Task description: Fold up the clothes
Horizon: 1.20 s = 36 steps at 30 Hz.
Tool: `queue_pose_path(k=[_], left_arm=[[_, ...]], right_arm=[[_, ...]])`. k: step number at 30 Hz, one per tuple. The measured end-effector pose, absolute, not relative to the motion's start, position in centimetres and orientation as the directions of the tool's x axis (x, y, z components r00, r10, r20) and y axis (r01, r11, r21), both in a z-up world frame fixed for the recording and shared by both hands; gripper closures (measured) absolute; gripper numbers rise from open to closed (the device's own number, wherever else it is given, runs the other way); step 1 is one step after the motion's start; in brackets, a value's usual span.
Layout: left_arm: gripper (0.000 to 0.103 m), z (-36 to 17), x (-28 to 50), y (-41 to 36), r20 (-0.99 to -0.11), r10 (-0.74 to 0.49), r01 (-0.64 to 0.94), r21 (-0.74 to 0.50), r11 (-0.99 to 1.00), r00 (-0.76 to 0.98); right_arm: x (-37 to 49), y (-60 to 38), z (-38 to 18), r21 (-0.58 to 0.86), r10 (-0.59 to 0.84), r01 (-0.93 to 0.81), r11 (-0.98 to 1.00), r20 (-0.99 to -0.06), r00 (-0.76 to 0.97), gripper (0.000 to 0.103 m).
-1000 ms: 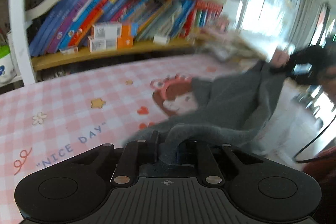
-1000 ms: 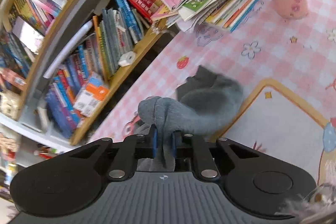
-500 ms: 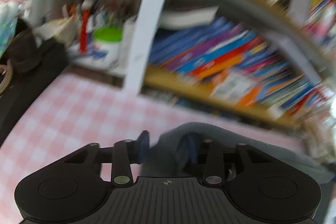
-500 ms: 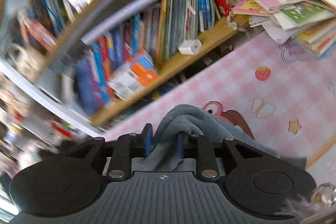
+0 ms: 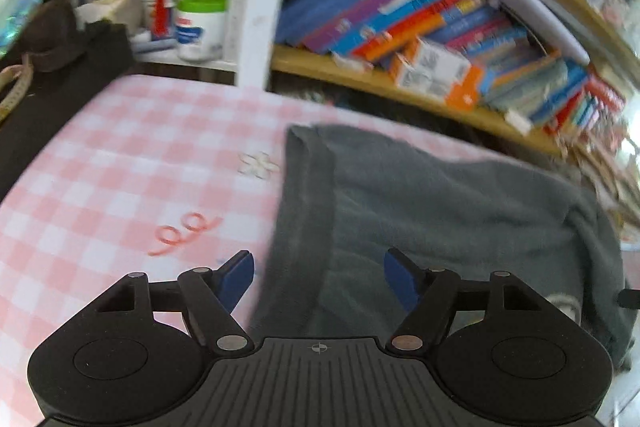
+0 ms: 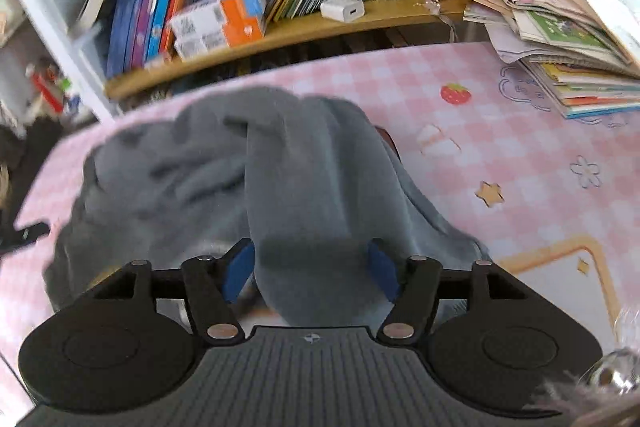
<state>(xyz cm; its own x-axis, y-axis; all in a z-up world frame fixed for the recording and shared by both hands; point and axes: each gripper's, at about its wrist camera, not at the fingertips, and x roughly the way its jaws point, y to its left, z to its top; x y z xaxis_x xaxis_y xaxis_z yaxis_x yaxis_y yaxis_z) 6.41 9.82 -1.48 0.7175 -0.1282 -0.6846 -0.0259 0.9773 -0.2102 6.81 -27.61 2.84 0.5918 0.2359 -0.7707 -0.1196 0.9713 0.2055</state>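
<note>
A grey fleece garment lies spread on the pink checked tablecloth; its hemmed edge runs down between my left fingers. My left gripper is open just above that edge, holding nothing. In the right wrist view the same garment lies bunched, with a fold running toward me between the blue pads. My right gripper is open over that fold; the cloth lies loose between the jaws.
A bookshelf packed with books stands right behind the table. A stack of books and papers sits at the table's right. A dark cloth and jars are at the left end.
Both grippers held the garment shut in the air before; now both have opened and the garment lies on the table. Both cameras swung toward the shelf side.
</note>
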Motion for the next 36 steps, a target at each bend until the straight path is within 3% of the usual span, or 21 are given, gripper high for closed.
queue_pose_path(k=[3,5,7,8,12,19,24,27,33,35,36], left_arm=[[0.038,-2.0,6.7,6.8,-0.698,-0.209,0.104,-0.190,0.976,0.685],[0.061,-2.4,7.1,5.1,-0.719,-0.247,0.176,-0.174,0.969,0.650],[0.069,-3.5,7.7,5.4,-0.753,-0.232,0.143,-0.182,0.973,0.615],[0.081,-4.1,8.0,5.7,-0.770,-0.222,0.120,-0.188,0.975,0.599],[0.102,-4.3,7.5,8.8,-0.783,-0.173,0.018,-0.202,0.979,0.598],[0.101,-4.0,4.0,13.1,-0.793,-0.087,-0.106,-0.187,0.977,0.603],[0.101,-3.8,2.3,14.7,-0.800,-0.045,-0.159,-0.173,0.972,0.598],[0.100,-3.8,2.4,15.1,-0.804,-0.024,-0.188,-0.168,0.968,0.594],[0.100,-2.3,2.9,12.9,-0.772,-0.020,-0.132,-0.135,0.982,0.636],[0.099,-2.3,3.3,12.3,-0.766,-0.044,-0.110,-0.148,0.983,0.641],[0.099,-2.5,3.4,12.1,-0.772,-0.047,-0.107,-0.148,0.983,0.634]], right_arm=[[5.5,-27.2,2.6,0.128,0.196,-0.156,0.979,-0.784,0.589,0.035],[4.7,-27.3,2.4,0.087,0.160,-0.150,0.985,-0.788,0.594,0.034],[4.4,-27.7,2.0,0.082,0.136,-0.117,0.990,-0.796,0.591,0.032],[4.4,-28.1,1.8,0.087,0.129,-0.098,0.991,-0.800,0.586,0.031],[4.5,-29.6,1.0,0.115,0.110,-0.026,0.993,-0.818,0.564,0.031],[4.2,-31.6,0.8,0.266,0.196,0.050,0.963,-0.810,0.553,0.031],[4.3,-34.3,0.9,0.582,0.405,0.153,0.799,-0.708,0.578,0.030],[5.2,-34.6,0.4,0.589,0.383,0.220,0.778,-0.722,0.577,0.031],[6.9,-33.6,-1.3,0.520,0.330,0.268,0.811,-0.786,0.523,0.049],[7.3,-33.1,-1.5,0.503,0.323,0.250,0.827,-0.790,0.521,0.062],[7.5,-32.9,-1.6,0.498,0.326,0.239,0.834,-0.793,0.514,0.076]])
